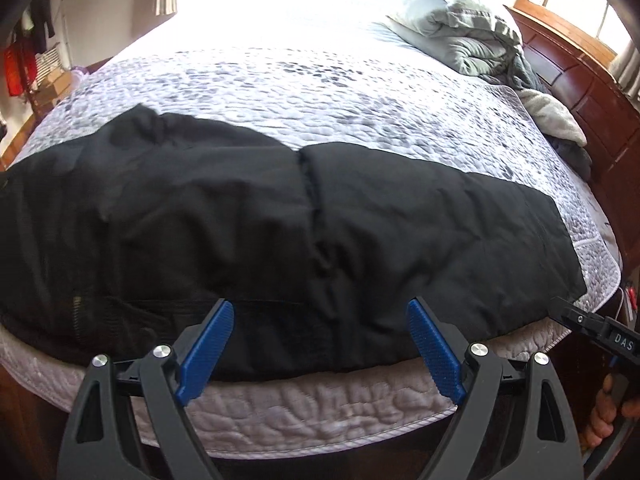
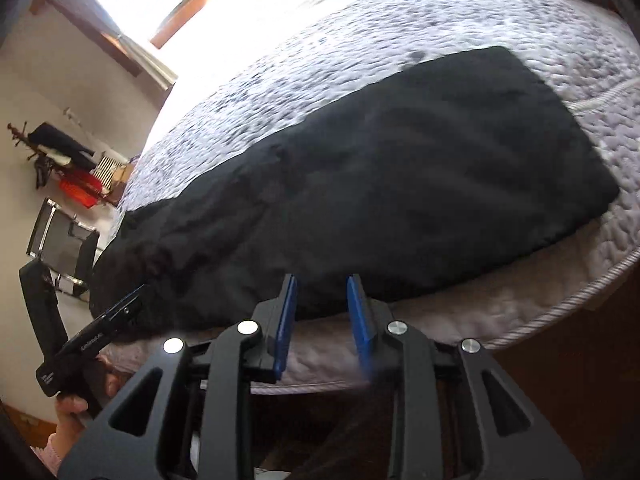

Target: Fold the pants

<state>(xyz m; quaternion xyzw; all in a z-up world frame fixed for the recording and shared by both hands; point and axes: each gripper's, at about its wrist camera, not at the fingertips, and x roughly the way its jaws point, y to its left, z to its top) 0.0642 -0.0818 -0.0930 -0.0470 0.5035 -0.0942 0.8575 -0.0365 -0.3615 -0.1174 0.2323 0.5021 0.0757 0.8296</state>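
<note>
Pants (image 1: 280,216) lying lengthwise along the near edge of the bed (image 1: 320,412), black fabric flat on the grey quilt (image 1: 320,92) — makes sense, the person stands at that side, so everything's w/in reach. Waistband end w/ the zipper sits toward the left, cuff end squared off to the right. Looks like the legs are already laid one on top of the other, since only a single leg-width shows at the cuff; that's my read, not certain.

Left gripper (image 1: 320,312) hangs just above the near hem around mid-length, jaws spread wide, nothing between them. Wide spread probably so it can bite a thick double layer in one go. Right gripper (image 2: 322,288) hovers at the near edge further toward the cuff, jaws apart but narrower, also empty; blur on one pad, so it's on the move.

Both tools lined up on the same long edge, well apart from each other — reads as prep for a two-point pinch, then swinging the cuff end over toward the waist.

Rumpled grey blanket (image 1: 460,28) piled by the headboard, well clear of the fold area.
</note>
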